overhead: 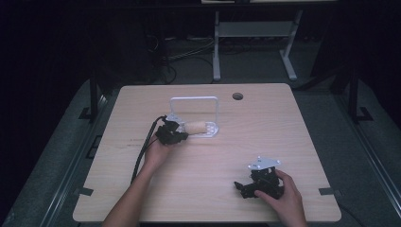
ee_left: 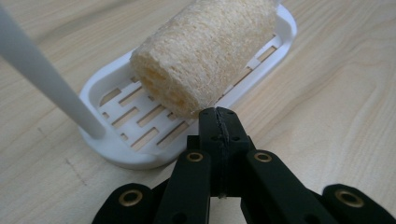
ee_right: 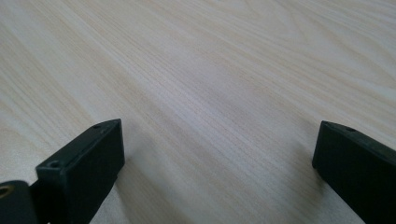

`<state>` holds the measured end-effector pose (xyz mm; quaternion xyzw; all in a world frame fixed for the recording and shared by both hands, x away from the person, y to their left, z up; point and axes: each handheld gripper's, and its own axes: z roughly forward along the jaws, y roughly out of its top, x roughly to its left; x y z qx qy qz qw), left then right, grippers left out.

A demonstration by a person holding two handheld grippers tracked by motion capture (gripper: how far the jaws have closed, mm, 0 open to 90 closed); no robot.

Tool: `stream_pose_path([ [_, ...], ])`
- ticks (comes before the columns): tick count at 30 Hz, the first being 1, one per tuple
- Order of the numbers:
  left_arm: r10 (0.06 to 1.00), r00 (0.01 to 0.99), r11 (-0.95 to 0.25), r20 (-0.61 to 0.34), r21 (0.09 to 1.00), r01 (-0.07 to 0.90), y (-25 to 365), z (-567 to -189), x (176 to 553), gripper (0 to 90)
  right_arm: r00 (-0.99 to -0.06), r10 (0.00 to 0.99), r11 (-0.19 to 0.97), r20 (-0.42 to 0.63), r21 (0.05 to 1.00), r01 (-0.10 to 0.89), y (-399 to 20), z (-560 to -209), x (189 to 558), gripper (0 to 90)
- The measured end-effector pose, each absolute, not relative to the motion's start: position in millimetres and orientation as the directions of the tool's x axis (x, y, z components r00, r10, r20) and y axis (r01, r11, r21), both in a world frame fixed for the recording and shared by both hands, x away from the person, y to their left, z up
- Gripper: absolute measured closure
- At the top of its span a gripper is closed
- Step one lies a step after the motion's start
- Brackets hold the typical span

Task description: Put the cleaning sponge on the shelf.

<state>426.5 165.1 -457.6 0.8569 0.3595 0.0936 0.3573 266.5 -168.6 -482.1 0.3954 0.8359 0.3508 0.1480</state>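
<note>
Left gripper view: the left gripper (ee_left: 218, 114) is clenched on nothing, tips touching the loofah (ee_left: 205, 51) in the white soap dish (ee_left: 119, 156) — a nudge could roll it out; the right gripper (ee_right: 219, 154) is released over bare bench (ee_right: 210, 70).

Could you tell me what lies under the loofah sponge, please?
The loofah sponge lies on a white slotted tray that sits on the wooden table. The slots directly beneath the sponge are covered.

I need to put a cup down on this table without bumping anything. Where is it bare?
Bare wood lies right of the white rack up to the cable hole, and between both grippers. It is crowded where the left gripper meets the loofah.
</note>
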Motion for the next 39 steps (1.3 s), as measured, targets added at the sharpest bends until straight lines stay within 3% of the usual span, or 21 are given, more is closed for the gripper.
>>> stream_pose_path([
  [16, 0.682, 0.724, -0.481, -0.105, 0.681, 0.552, 170, -455, 424, 89.9, -0.643, 0.765, 0.441, 0.030, 0.704, 0.557, -169, -482, 266, 1.8],
  [21, 0.686, 0.718, -0.465, -0.119, 0.688, 0.558, 172, -452, 420, 84.9, -0.643, 0.765, 0.441, 0.030, 0.703, 0.558, -169, -482, 266, 1.8],
  [26, 0.677, 0.726, -0.468, -0.123, 0.689, 0.553, 174, -447, 414, 70.7, -0.642, 0.766, 0.440, 0.031, 0.703, 0.559, -169, -482, 266, 1.8],
  [32, 0.678, 0.724, -0.468, -0.125, 0.687, 0.556, 178, -443, 407, 46.0, -0.642, 0.766, 0.440, 0.032, 0.702, 0.559, -169, -482, 266, 1.8],
  [39, 0.674, 0.733, -0.491, -0.086, 0.689, 0.532, 182, -437, 396, 28.8, -0.642, 0.766, 0.440, 0.032, 0.702, 0.560, -169, -482, 266, 1.8],
])
